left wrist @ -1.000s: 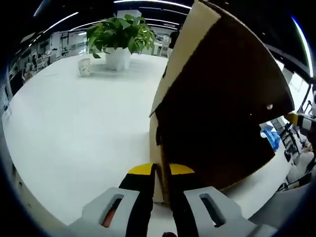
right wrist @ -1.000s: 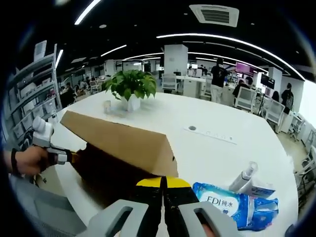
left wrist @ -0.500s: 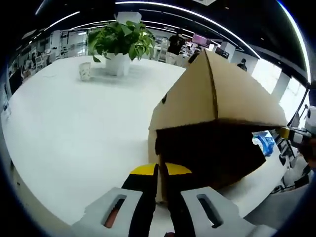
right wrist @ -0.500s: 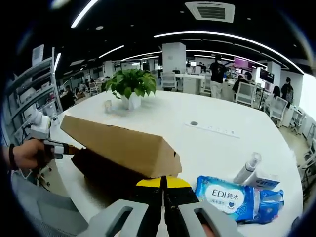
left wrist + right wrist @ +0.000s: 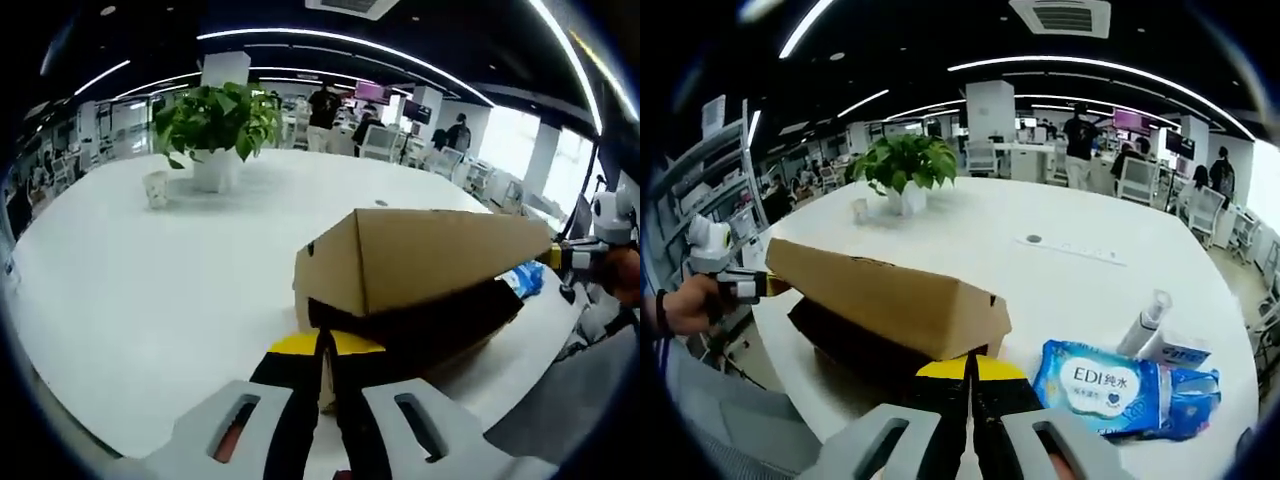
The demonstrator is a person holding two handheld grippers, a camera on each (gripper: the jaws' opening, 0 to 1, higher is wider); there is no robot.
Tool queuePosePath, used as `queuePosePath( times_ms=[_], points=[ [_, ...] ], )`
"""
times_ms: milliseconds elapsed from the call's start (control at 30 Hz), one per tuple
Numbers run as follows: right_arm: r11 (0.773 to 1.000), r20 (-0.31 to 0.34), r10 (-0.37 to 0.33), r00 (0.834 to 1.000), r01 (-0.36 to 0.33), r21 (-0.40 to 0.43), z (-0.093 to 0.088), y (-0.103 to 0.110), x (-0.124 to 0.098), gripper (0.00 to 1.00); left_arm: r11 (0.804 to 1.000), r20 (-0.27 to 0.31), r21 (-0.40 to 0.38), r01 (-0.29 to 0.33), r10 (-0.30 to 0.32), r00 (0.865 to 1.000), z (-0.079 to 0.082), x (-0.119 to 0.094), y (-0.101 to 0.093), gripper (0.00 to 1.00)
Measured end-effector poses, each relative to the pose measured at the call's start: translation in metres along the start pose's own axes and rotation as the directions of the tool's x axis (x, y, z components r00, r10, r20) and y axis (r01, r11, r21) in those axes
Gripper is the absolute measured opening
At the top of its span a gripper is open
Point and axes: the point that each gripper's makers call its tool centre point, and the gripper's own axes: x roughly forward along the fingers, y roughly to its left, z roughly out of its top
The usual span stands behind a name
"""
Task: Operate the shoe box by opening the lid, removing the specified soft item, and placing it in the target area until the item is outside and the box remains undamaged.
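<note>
A brown cardboard shoe box sits on the white table [image 5: 140,290]. Its lid [image 5: 430,255] hangs low over the dark base [image 5: 430,325], leaving a narrow gap. My left gripper [image 5: 325,350] is shut on the lid's near end; from the right gripper view it appears as the left gripper [image 5: 735,285] at the lid's [image 5: 890,300] left corner. At the lid's other end my right gripper [image 5: 971,370] is shut on its edge; in the left gripper view that right gripper [image 5: 575,255] meets the far corner. A blue soft wipes pack [image 5: 1100,385] lies on the table right of the box.
A potted plant [image 5: 215,125] and a small paper cup [image 5: 155,188] stand at the table's far side. A spray bottle [image 5: 1145,325] and a white carton [image 5: 1180,350] lie behind the wipes. A person's hand [image 5: 685,305] holds the left gripper. Office desks and people fill the background.
The lid has swung down from steeply raised to nearly shut over the base. Both grippers stayed shut on its ends and came down with it.
</note>
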Motion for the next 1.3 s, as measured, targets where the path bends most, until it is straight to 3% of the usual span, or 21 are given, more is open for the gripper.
queuePosePath(
  times_ms=[133, 433, 1300],
  points=[
    [1.000, -0.015, 0.004, 1.000, -0.004, 0.005, -0.010, 0.000, 0.002, 0.00, 0.998, -0.005, 0.050, 0.029, -0.029, 1.000, -0.002, -0.003, -0.006, 0.00],
    [0.999, -0.046, 0.025, 0.999, -0.023, 0.029, -0.028, 0.006, 0.004, 0.00, 0.998, -0.019, 0.041, 0.048, -0.047, 0.999, -0.011, -0.009, -0.011, 0.00],
    [0.997, -0.099, 0.037, 0.994, -0.031, 0.065, -0.059, 0.008, 0.011, 0.00, 0.998, -0.076, 0.031, 0.049, -0.047, 0.996, -0.040, -0.016, -0.007, 0.00]
  ],
)
